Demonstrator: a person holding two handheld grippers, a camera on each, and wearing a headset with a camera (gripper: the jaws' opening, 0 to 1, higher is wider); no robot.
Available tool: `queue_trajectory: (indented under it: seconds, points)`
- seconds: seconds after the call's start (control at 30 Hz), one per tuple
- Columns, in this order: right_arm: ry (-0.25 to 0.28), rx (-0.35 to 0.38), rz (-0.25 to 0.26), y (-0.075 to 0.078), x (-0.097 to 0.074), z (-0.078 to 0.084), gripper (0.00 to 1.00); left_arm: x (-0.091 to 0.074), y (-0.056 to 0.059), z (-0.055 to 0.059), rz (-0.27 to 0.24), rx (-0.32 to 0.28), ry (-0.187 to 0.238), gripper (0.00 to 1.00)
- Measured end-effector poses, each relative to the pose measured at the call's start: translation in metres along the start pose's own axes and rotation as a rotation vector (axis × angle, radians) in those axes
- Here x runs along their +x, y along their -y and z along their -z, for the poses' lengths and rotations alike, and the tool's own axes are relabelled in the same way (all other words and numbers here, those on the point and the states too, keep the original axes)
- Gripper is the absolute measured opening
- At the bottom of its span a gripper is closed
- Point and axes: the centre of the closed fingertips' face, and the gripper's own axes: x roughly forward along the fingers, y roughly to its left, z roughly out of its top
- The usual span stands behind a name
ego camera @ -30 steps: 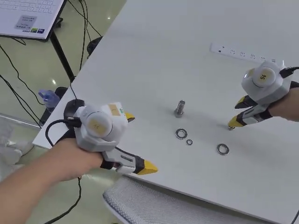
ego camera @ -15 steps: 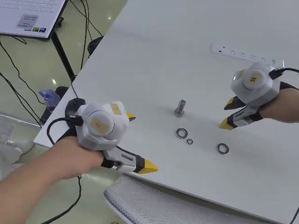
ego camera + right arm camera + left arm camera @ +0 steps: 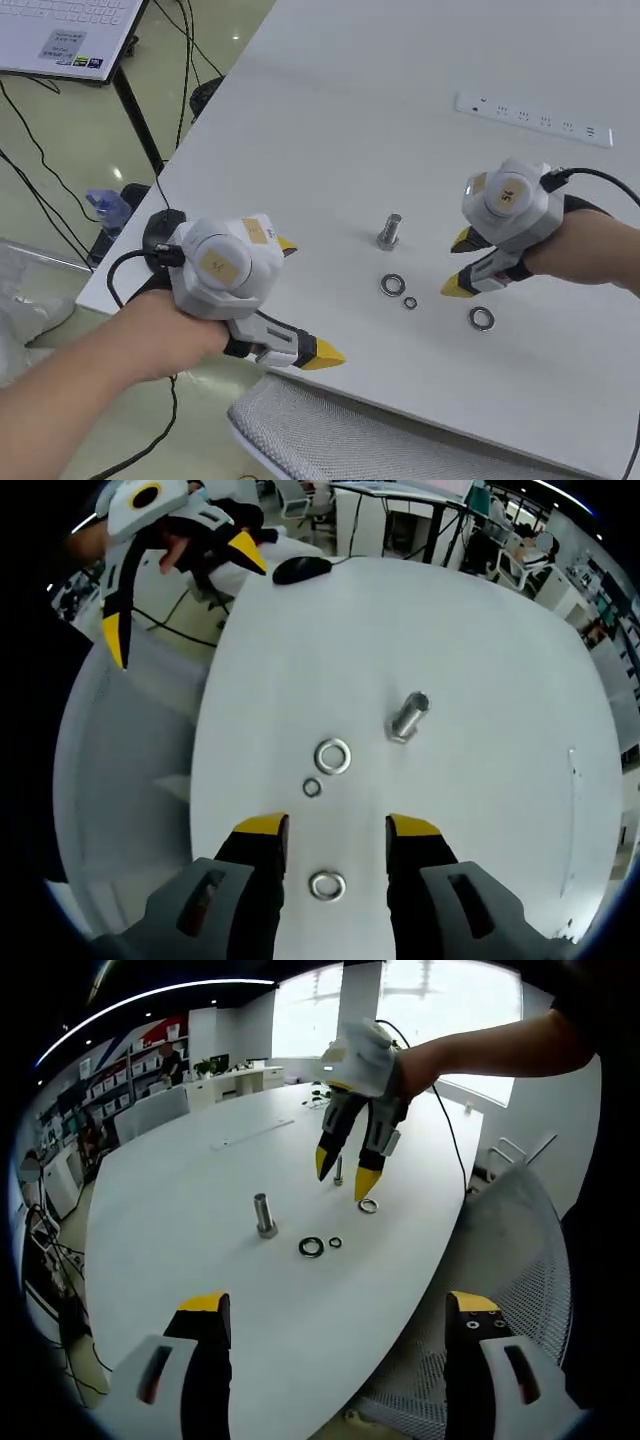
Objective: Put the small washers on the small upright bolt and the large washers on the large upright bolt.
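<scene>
The large upright bolt [image 3: 389, 231] [image 3: 408, 716] stands mid-table. In front of it lie a large washer [image 3: 392, 285] [image 3: 332, 755], a small washer [image 3: 410, 302] [image 3: 312, 787] and another large washer [image 3: 481, 318] [image 3: 327, 885]. My right gripper [image 3: 458, 263] [image 3: 330, 830] hovers open and empty just right of the first two; the second large washer lies below its jaws. In the left gripper view the small upright bolt [image 3: 338, 1170] stands behind the right gripper [image 3: 345, 1172]. My left gripper [image 3: 305, 298] [image 3: 338, 1310] hangs open and empty at the table's near edge.
A white power strip [image 3: 532, 117] lies at the back right. At the left corner of the table sits a black mouse [image 3: 160, 228] with its cable. A grey mesh chair [image 3: 330, 440] stands under the near edge. A laptop [image 3: 60, 35] rests on a side stand.
My right gripper has moved left and slightly down, from beside the small bolt toward the washers. The left gripper has hardly shifted.
</scene>
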Motion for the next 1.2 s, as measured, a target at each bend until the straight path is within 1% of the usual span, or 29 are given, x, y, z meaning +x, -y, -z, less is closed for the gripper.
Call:
queue_trajectory:
  seconds: [0.2,0.3,0.37,0.4,0.47,0.53,0.6,0.7,0.73,0.87,1.03,1.2]
  points:
    - [0.014,0.006,-0.018,-0.010,0.006,-0.001,0.41,0.000,-0.001,-0.001,-0.006,0.001,0.007,0.89]
    - [0.036,0.016,-0.033,-0.017,0.010,-0.004,0.40,0.000,-0.001,0.000,-0.006,0.001,0.006,0.89]
    - [0.036,-0.009,-0.042,-0.024,0.015,-0.005,0.40,0.000,-0.001,0.001,-0.005,0.002,0.002,0.89]
    - [0.031,-0.019,-0.035,-0.024,0.016,-0.005,0.40,0.001,-0.001,0.001,-0.005,0.000,0.005,0.89]
    - [0.027,-0.024,-0.040,-0.027,0.020,-0.006,0.40,0.001,-0.001,0.000,-0.002,-0.006,0.012,0.89]
    - [0.030,-0.028,-0.042,-0.029,0.023,-0.007,0.40,0.001,-0.001,-0.001,-0.001,-0.003,0.010,0.89]
    - [0.024,-0.037,-0.030,-0.026,0.027,-0.005,0.39,0.001,-0.001,0.000,-0.001,0.002,0.004,0.89]
    - [0.018,-0.036,-0.004,-0.018,0.034,-0.002,0.37,0.002,-0.001,-0.003,0.000,-0.003,0.015,0.89]
    - [0.020,-0.031,-0.003,-0.017,0.036,-0.001,0.37,0.001,-0.001,-0.003,-0.001,-0.005,0.017,0.89]
    - [0.024,-0.009,-0.006,-0.016,0.047,0.004,0.34,0.001,-0.001,-0.002,-0.002,-0.001,0.010,0.89]
    - [0.017,0.010,0.009,-0.017,0.062,0.009,0.32,0.000,-0.002,0.002,-0.005,-0.010,0.007,0.88]
    - [0.018,0.003,0.020,-0.013,0.069,0.009,0.32,0.001,0.001,0.002,0.008,-0.010,0.003,0.88]
